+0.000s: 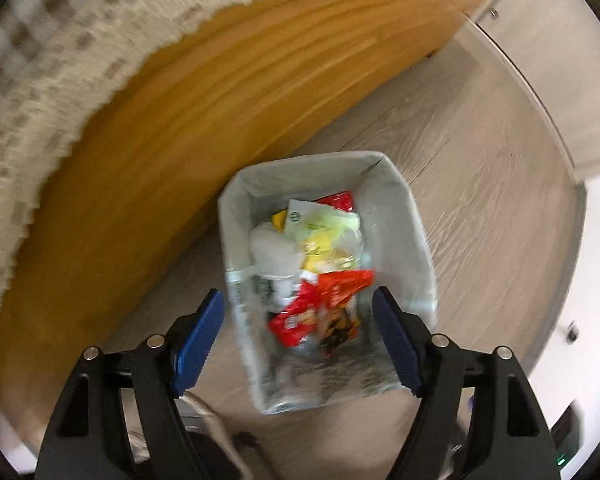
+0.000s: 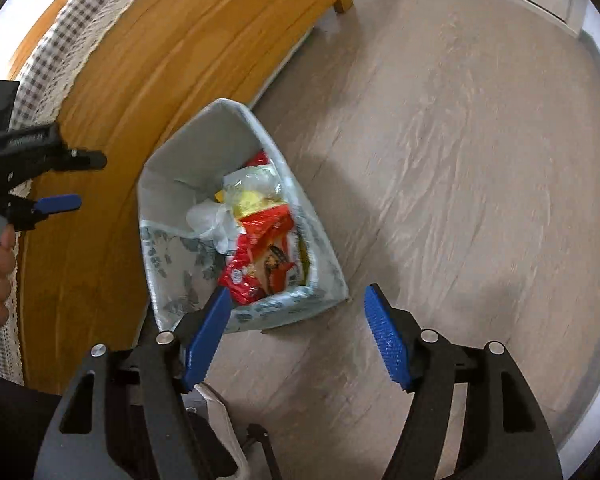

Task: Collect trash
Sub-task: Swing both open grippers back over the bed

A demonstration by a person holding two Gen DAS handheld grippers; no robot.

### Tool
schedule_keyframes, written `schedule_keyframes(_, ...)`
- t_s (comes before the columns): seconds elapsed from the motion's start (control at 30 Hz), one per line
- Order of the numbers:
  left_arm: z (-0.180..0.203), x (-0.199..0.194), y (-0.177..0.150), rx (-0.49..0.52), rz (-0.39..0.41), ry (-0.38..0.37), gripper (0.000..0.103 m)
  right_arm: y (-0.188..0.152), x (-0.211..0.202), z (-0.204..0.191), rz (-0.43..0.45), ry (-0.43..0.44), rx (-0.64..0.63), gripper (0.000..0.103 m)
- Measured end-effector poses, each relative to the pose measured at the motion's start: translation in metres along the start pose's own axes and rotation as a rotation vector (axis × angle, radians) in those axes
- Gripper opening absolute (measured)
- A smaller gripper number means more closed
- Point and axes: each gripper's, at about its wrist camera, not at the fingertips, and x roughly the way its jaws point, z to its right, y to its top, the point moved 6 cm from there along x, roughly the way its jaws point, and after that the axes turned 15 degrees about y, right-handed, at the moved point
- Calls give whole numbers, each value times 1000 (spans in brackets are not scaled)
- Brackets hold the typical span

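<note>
Rectangular floral-print fabric bin of red and yellow wrappers, on grey floor beside orange wooden bedframe, long axis toward twelve o'clock from nearer left gripper; right gripper likewise spread, empty.

- Floor: pale grey-brown wood-grain planks, running out to a light wall base at the far edge.
- Bin: rectangular, grey-lined with a leaf-print outer skin; stands directly on the floor, just beside the wooden bed frame.
- Bed frame: orange-brown wood; its foot rests on the floor.
- Bin contents: red snack wrappers, a yellow packet and crumpled clear plastic.
</note>
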Motion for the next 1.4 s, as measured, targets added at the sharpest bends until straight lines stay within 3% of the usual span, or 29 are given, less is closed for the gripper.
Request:
schedule_keyframes(0.13, -12, -10, -14, 44, 5, 17, 73, 5, -1, -20, 3, -5, -49, 66)
schedule_keyframes(0.27, -26, -27, -22, 28, 15, -46, 75, 8, -4, -38, -1, -35, -99, 66)
schedule_keyframes(0.57, -65, -102, -32, -13, 136, -149, 75, 15, -35, -85, 14, -103, -225, 66)
schedule_keyframes(0.63, -87, -130, -36, -54, 205, -155, 75, 22, -46, -102, 37, -108, -255, 66)
schedule_keyframes(0.87, -199, -211, -60, -170, 438, -185, 79, 40, -75, -188, 122, -76, -385, 66)
schedule_keyframes(1.07, -330, -239, -94, -346, 612, -99, 80, 45, -84, -291, 189, 13, -521, 66)
schedule_keyframes(1.1, -361, -239, -102, -413, 649, -77, 81, 45, -83, -310, 199, 29, -546, 66)
schedule_keyframes(1.23, -445, -222, -127, -652, 656, -15, 81, 41, -71, -385, 227, 100, -626, 66)
schedule_keyframes(1.4, -527, -219, -144, -802, 700, 108, 81, 39, -35, -480, 234, 195, -686, 66)
